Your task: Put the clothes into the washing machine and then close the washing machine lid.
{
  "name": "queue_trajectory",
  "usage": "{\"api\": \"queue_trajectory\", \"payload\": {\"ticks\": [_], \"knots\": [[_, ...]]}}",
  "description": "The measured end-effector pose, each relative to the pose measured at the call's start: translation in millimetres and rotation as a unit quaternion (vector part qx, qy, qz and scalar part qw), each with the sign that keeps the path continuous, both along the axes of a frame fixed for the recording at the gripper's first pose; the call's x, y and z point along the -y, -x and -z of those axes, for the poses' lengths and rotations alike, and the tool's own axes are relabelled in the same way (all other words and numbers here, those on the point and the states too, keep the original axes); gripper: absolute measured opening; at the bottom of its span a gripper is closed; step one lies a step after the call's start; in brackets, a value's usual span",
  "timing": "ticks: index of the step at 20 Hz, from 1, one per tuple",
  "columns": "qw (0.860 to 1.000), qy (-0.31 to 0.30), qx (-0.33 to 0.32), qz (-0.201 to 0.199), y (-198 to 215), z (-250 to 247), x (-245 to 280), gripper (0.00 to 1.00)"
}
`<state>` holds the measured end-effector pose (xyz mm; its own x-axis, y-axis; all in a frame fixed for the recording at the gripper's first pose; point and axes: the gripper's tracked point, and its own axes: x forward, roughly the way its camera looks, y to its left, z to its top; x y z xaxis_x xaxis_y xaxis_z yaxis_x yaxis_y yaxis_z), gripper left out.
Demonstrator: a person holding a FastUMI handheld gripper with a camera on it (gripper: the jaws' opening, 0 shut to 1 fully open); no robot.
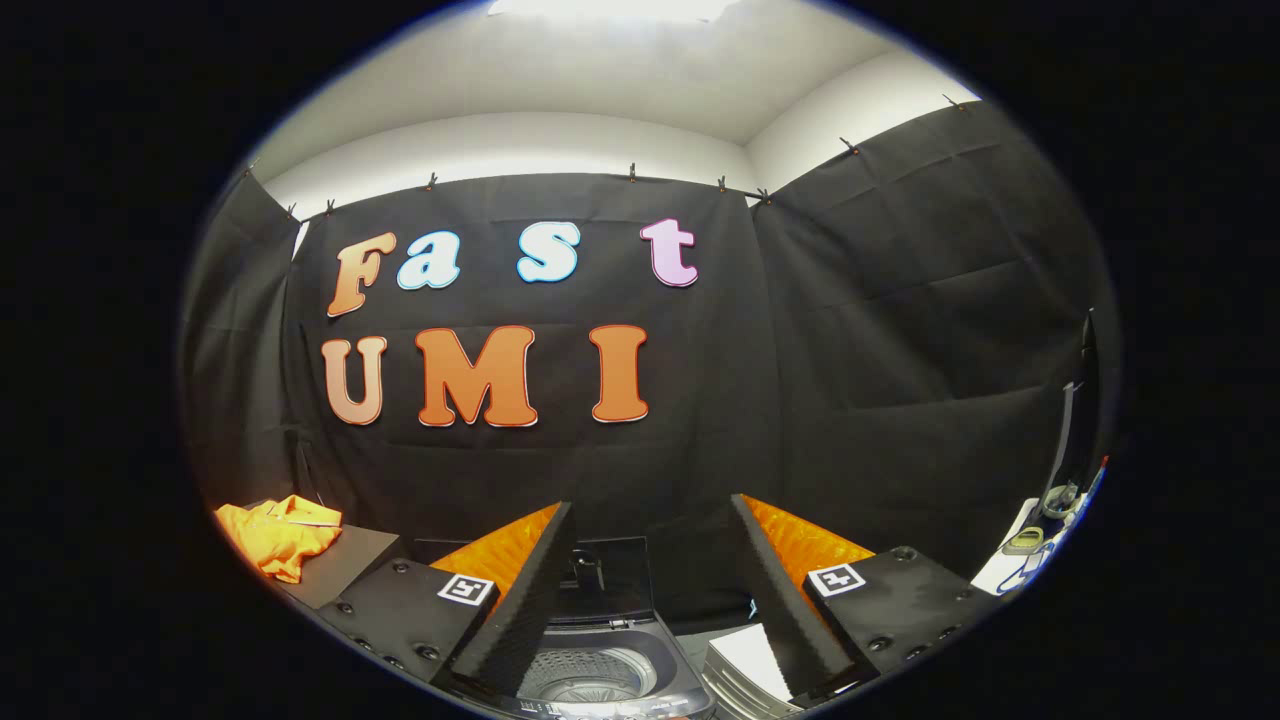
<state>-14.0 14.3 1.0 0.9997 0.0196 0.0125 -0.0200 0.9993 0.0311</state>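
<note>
The orange clothes lie crumpled on a dark bench, at its far left corner, well apart from my fingers. The washing machine sits low between my fingers, lid raised and the drum bare. My gripper is spread wide, holding nothing and touching nothing. A white tray lies just beside the machine, under my right finger.

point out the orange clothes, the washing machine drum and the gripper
orange clothes (278, 537), gripper view, middle of the crumpled heap
washing machine drum (588, 677), gripper view, perforated inner wall between the fingers
gripper (652, 515), gripper view, open gap midway between fingertips
</note>
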Motion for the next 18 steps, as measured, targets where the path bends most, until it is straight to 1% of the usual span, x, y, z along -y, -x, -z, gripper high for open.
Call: {"api": "queue_trajectory", "payload": {"ticks": [12,18], "knots": [[1.000,0.001,0.001,-0.004,13,-5,0,0.98],[1.000,0.002,0.003,-0.018,15,-10,-16,0.98]]}}
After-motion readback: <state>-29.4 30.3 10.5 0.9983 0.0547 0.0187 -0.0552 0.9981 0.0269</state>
